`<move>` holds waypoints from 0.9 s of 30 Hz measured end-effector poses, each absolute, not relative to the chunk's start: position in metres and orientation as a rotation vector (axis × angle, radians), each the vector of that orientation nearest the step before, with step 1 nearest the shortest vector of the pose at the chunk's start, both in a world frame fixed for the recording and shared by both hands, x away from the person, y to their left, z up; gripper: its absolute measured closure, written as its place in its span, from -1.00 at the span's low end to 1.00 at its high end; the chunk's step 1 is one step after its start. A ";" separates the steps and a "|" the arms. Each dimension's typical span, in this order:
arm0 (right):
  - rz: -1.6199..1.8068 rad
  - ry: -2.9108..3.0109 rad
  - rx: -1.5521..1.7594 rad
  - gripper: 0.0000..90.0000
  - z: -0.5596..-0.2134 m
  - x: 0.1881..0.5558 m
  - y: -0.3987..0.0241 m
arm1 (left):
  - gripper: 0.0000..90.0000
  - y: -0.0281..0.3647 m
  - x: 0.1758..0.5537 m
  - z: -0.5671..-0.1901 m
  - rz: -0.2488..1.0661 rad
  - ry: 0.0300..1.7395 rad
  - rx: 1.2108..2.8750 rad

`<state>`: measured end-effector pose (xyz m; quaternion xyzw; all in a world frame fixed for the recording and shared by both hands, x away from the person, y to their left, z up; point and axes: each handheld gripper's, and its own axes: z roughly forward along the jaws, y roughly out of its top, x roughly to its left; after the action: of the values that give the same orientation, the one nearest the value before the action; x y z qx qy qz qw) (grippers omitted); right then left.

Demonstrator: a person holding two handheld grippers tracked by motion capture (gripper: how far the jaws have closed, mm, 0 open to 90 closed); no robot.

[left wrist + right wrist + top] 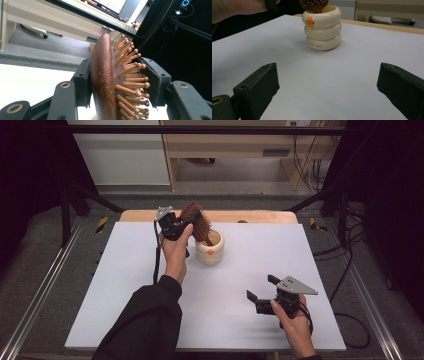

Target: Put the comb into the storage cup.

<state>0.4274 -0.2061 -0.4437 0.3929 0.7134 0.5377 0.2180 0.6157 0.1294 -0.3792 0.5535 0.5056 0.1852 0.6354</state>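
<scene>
A dark wooden hairbrush (196, 218) with pale wooden pins stands tilted, its handle down inside a cream ringed cup (210, 251) at the back middle of the white mat. My left gripper (191, 222) is shut on the brush head. In the left gripper view, one pad lies on the brush's (102, 75) smooth back and the other against the pin tips. My right gripper (261, 288) rests low over the mat's front right, open and holding nothing. In the right gripper view its jaws (327, 87) stand wide apart, facing the cup (322, 27), which carries a small orange duck mark.
The white mat (250, 270) covers the wooden table, whose far edge (260, 216) shows behind the cup. Metal rails run along both sides, and cables lie on the floor at right (345, 250). The person's left hand (234, 8) hovers just left of the cup.
</scene>
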 end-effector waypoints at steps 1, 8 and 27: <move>1.490 1.975 1.088 -0.90 -0.444 0.427 -0.206 | 0.03 0.130 0.616 -0.379 0.424 1.156 1.264; 1.487 1.976 1.088 -0.90 -0.444 0.428 -0.206 | 0.02 0.130 0.616 -0.381 0.424 1.157 1.259; 1.487 1.978 1.092 -0.91 -0.444 0.428 -0.207 | -0.01 0.131 0.616 -0.382 0.423 1.164 1.255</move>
<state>0.4281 -0.2070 -0.4442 0.3940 0.7138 0.5369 0.2168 0.6161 0.1313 -0.3816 0.5495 0.5096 0.1853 0.6357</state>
